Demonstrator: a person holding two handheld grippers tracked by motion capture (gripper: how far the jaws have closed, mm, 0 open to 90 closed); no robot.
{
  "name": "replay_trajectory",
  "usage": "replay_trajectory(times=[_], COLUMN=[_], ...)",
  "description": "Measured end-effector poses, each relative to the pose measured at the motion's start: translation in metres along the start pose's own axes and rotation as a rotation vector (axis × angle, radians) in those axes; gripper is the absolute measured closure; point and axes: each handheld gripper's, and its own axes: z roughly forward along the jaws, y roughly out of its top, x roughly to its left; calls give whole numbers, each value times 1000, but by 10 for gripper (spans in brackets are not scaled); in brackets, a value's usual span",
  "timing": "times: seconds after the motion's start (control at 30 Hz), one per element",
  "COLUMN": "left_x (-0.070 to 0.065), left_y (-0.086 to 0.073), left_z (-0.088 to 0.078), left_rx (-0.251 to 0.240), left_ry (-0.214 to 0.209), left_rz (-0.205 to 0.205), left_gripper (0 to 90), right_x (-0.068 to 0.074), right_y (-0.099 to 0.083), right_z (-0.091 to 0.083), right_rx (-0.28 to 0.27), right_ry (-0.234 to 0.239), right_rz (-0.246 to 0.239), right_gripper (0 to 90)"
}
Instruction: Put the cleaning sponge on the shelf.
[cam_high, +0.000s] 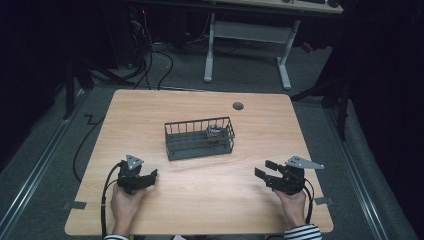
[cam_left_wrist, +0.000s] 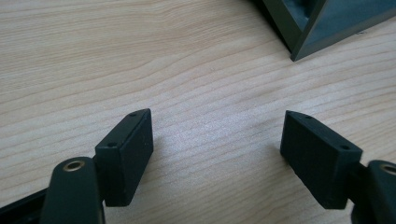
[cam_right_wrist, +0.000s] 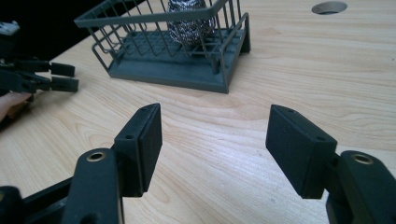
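Left tongs (cam_high: 150, 175) sit low on the near-left part of the worktop (cam_high: 200, 205), held by the person's left hand (cam_high: 125, 202), jaws pointing right and slightly toward the basket. In the left gripper view these tongs (cam_left_wrist: 217, 154) stand wide apart with bare wood grain between the pads, nothing gripped; the pads hang just above or on the worktop surface, cannot tell which. A corner of the dark basket (cam_left_wrist: 317, 28) shows at the top right of that view, well apart from the jaws.

Middle of the worktop: dark wire basket (cam_high: 200, 139), rectangular, upright, long side facing the person. Inside it, at the right end, a steel wool scourer (cam_high: 214, 131), silvery and round, resting on the basket floor against the back wires. In the right gripper view the scourer (cam_right_wrist: 189, 16) sits behind the front wires of the basket (cam_right_wrist: 173, 70).

Small round cable hole (cam_high: 238, 106) in the worktop beyond the basket, to the right.

Right tongs (cam_high: 264, 170) on the near-right part of the worktop, held by the right hand (cam_high: 292, 205), jaws pointing left toward the basket. In the right gripper view these tongs (cam_right_wrist: 215, 144) gape apart with nothing between the pads, bare worktop under them, well short of the basket. Left tongs (cam_right_wrist: 60, 77) show far left in that view.
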Motion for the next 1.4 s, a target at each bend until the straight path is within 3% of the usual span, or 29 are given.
replay_trajectory(times=[0.43, 0.6, 0.8, 0.93, 1.3, 1.4], left_x=[0, 0, 0, 0, 0, 0], left_y=[0, 0, 0, 0, 0, 0], left_z=[0, 0, 0, 0, 0, 0], left_rx=[0, 0, 0, 0, 0, 0], left_ry=[0, 0, 0, 1, 0, 0], left_rz=[0, 0, 0, 0, 1, 1], left_gripper=[261, 261, 261, 261, 261, 261], right_x=[-8, -8, -11, -10, -10, -12], right_y=[-11, -15, -20, -22, -24, -25], right_z=[16, 24, 29, 31, 39, 42], right_rx=[54, 98, 106, 123, 151, 157], right_ry=[-44, -56, -80, -96, -139, -145], right_rz=[11, -22, -13, -42, -59, -45], right_gripper=[378, 376, 376, 374, 362, 357])
